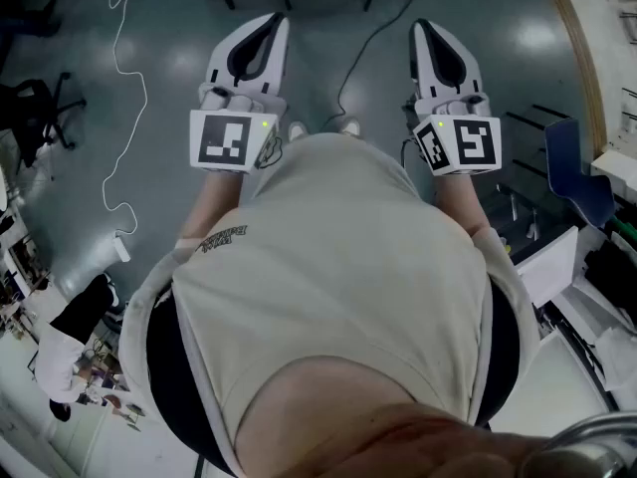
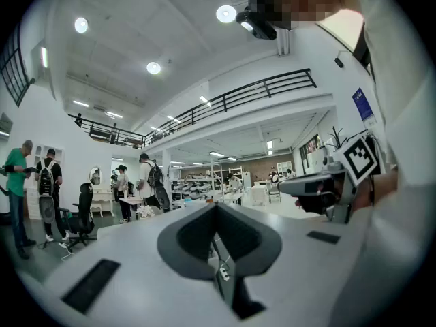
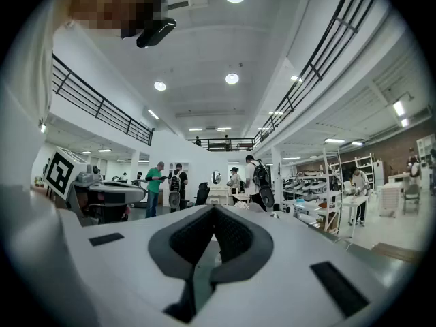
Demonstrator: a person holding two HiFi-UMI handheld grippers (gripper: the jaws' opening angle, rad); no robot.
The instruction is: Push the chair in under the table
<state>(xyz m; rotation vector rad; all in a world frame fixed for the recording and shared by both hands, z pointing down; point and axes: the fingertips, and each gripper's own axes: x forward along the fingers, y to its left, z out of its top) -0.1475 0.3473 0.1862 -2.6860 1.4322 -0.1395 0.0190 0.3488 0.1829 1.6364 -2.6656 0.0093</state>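
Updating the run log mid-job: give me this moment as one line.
left gripper: shut, empty | right gripper: shut, empty | blue chair: untouched, right of both grippers

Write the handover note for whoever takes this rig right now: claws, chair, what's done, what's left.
Left claw: shut, empty, held level.
Right claw: shut, empty, held level.
Chair: a blue chair stands off to the person's right in the head view, beside a white tabletop. Neither claw touches it.
Done: nothing visible yet.
Left: probably turn to the chair, set the claws against its back, push it under the table.
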